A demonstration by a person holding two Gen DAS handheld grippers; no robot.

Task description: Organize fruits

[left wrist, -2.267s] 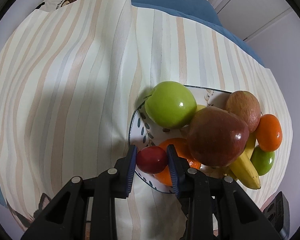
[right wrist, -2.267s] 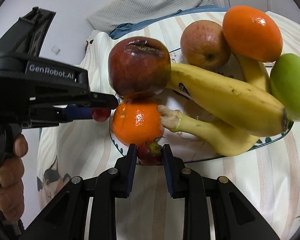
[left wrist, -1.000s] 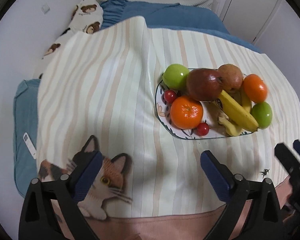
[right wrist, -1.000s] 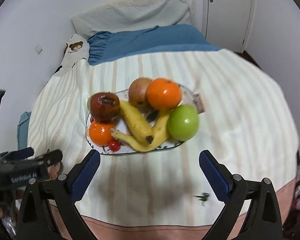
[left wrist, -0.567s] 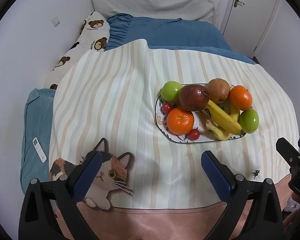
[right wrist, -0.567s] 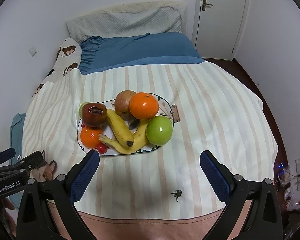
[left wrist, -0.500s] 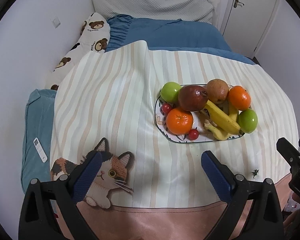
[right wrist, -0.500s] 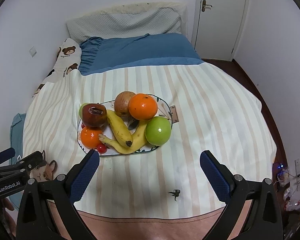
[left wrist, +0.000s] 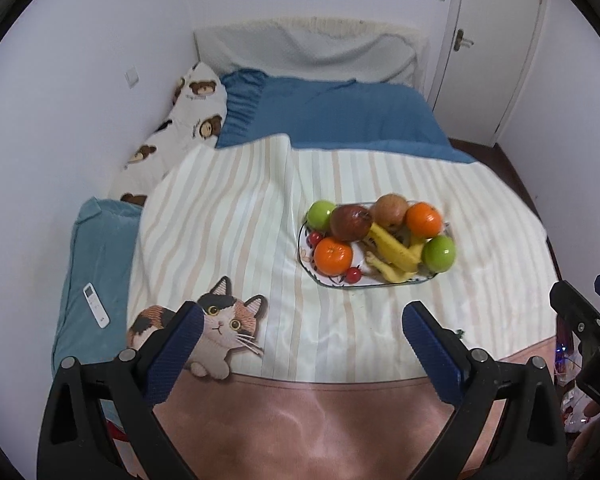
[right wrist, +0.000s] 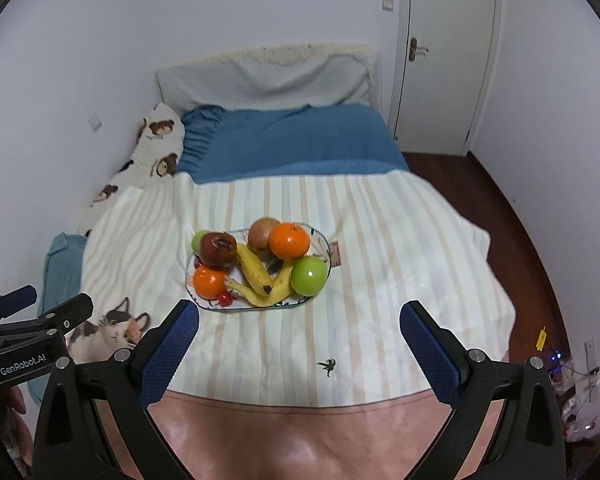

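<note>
A patterned oval plate sits on a striped cloth on a bed. It holds two green apples, two oranges, a dark red apple, a brownish apple, bananas and two small red fruits. My left gripper is open and empty, well back from the plate. My right gripper is open and empty too, near the bed's foot.
The cloth has a cat picture at the front left. Bear-print pillow and blue blanket lie at the head. A remote lies on a blue cushion at left. A door stands at the far right.
Both grippers let go of the small red fruits on the plate, opened wide and pulled back and up from the plate. The fruit now looks smaller and farther away.
</note>
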